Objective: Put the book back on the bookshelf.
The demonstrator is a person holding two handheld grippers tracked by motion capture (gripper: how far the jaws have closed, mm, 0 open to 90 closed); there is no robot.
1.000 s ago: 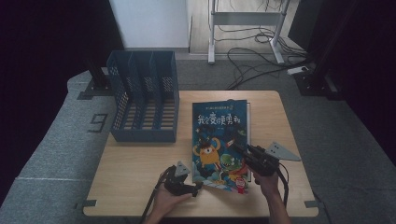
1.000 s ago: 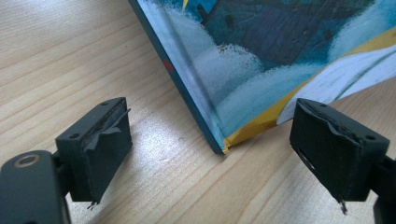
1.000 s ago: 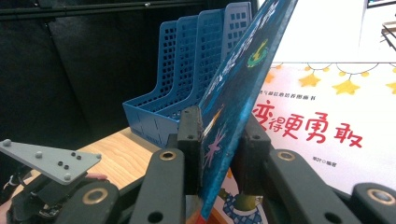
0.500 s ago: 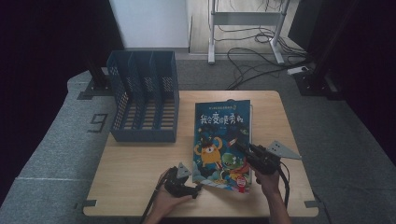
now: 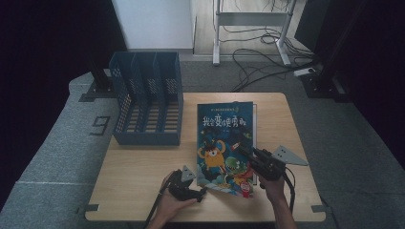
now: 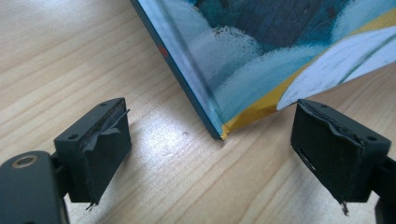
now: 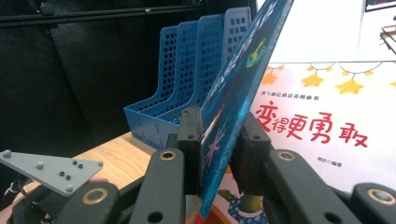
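Observation:
A picture book (image 5: 224, 138) with a blue cartoon cover lies on the wooden table (image 5: 138, 167), right of centre. My right gripper (image 5: 244, 151) is shut on the front cover near its right edge. In the right gripper view the cover (image 7: 243, 70) stands raised between the pads of my right gripper (image 7: 219, 135), and the title page (image 7: 327, 116) shows beneath it. My left gripper (image 5: 201, 192) rests at the book's near left corner. In the left gripper view my left gripper (image 6: 215, 123) is open, with the book's corner (image 6: 219, 130) between the pads and touching neither.
A blue file rack (image 5: 148, 105) with three slots stands at the table's back left, also seen as the rack (image 7: 187, 70) behind the raised cover. Bare tabletop lies between rack and hands. Cables and a desk frame (image 5: 248, 19) are on the floor beyond.

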